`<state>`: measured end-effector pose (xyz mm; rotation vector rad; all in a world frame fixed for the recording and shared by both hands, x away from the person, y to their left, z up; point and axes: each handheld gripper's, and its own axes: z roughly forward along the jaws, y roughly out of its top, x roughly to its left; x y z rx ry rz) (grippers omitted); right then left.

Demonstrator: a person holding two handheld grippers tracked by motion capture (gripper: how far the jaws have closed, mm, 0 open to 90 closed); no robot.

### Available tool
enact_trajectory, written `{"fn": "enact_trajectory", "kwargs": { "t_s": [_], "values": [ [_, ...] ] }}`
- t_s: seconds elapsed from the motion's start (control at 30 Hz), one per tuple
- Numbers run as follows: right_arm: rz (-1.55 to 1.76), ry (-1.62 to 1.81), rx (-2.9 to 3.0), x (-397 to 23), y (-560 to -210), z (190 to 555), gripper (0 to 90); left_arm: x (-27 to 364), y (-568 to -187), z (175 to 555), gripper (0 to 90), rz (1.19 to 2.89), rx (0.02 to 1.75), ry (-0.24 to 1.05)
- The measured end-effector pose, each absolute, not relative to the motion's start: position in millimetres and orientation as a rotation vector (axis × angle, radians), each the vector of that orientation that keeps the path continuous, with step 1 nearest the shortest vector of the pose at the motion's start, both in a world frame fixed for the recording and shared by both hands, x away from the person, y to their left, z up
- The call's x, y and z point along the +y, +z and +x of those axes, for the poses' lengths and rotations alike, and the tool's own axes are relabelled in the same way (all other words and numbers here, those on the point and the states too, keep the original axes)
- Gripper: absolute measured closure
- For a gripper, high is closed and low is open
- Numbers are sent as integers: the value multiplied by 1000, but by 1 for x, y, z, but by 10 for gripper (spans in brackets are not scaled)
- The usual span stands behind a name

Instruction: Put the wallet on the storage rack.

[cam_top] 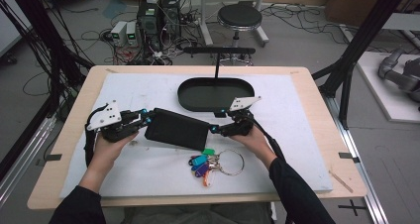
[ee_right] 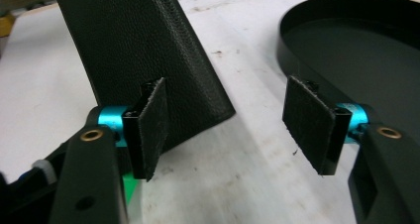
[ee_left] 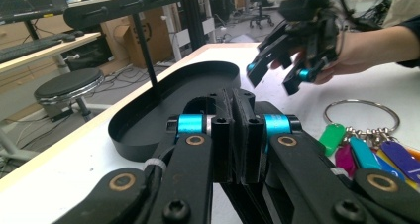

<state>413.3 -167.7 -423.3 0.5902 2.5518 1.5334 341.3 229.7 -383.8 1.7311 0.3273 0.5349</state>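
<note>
Left gripper [cam_top: 141, 121] is clamping 1 end of the black leather pouch [cam_top: 176, 129], fingers pressed tight on its edge, holding it just above the counter [cam_top: 124, 90]. The pouch is sitting just in front of the black oval tray [cam_top: 216, 94], with the key ring [cam_top: 218, 162] and its coloured tags lying nearer the person than the pouch. Right gripper [cam_top: 218, 130] is arriving at the pouch's other end, fingers [ee_right: 148, 127] standing wide with nothing between them; the pouch's corner is beside 1 pad, not gripped. Judgement: the step is securing the pouch with both grippers. The next move is calling for the right fingers to straddle the free edge and close on it.
</note>
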Motion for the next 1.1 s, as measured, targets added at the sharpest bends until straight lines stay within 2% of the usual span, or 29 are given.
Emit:
{"fn": "enact_trajectory", "kwargs": {
  "t_s": [0.37,0.53,0.63,0.67,0.77,1.1],
  "values": [
    [627,1555,2667,-149,-445,429,345,232,-383,338,866,1724,318,503],
    [582,1592,2726,-146,-445,428,461,232,-383,338,866,1722,311,501],
    [577,1577,2724,-145,-445,426,476,232,-383,337,866,1724,311,504],
    [576,1578,2723,-148,-442,427,547,233,-383,337,866,1728,314,507],
    [565,1594,2721,-155,-437,427,627,235,-384,336,865,1739,326,515],
    [433,1566,2674,-160,-418,410,750,249,-394,331,859,1794,410,515]
  ]
}}
